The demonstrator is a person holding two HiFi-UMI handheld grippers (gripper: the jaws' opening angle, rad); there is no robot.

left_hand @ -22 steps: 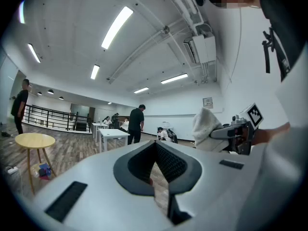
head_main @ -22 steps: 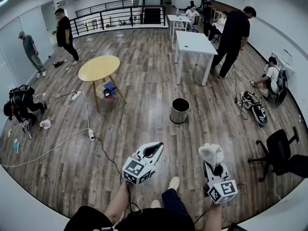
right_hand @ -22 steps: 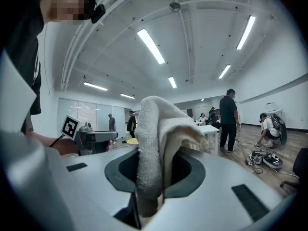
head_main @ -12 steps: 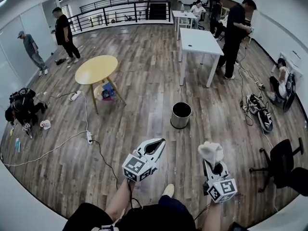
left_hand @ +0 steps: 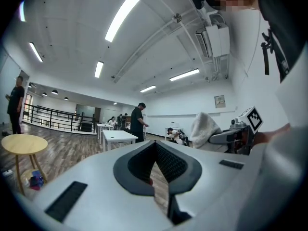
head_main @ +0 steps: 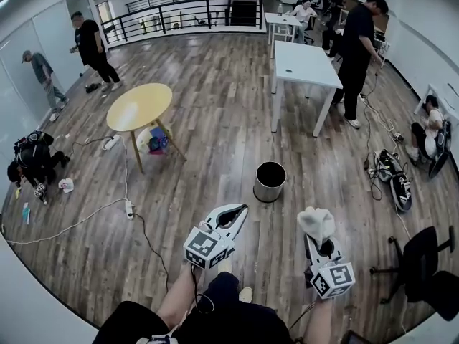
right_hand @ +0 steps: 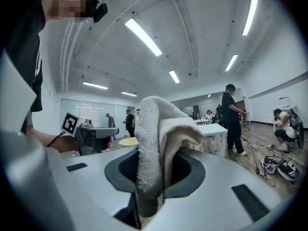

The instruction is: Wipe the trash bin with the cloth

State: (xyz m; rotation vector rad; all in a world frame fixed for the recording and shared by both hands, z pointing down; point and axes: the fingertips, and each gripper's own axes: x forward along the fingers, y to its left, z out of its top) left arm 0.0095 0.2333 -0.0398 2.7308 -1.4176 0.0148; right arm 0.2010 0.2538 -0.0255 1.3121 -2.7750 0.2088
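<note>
Right claw (right_hand: 152,177) clenches the soft, limp cloth (right_hand: 153,129) mid-fold, left claw (left_hand: 155,147) closed empty, probably-light trash bin (head_main: 270,182) centre-frame.

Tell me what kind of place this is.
Probably an open-plan office or lab, perhaps on an upper level. White work tables and a black office chair stand on a wide wood floor. A power strip with trailing cables lies on it, and a black railing fences the far edge.
</note>
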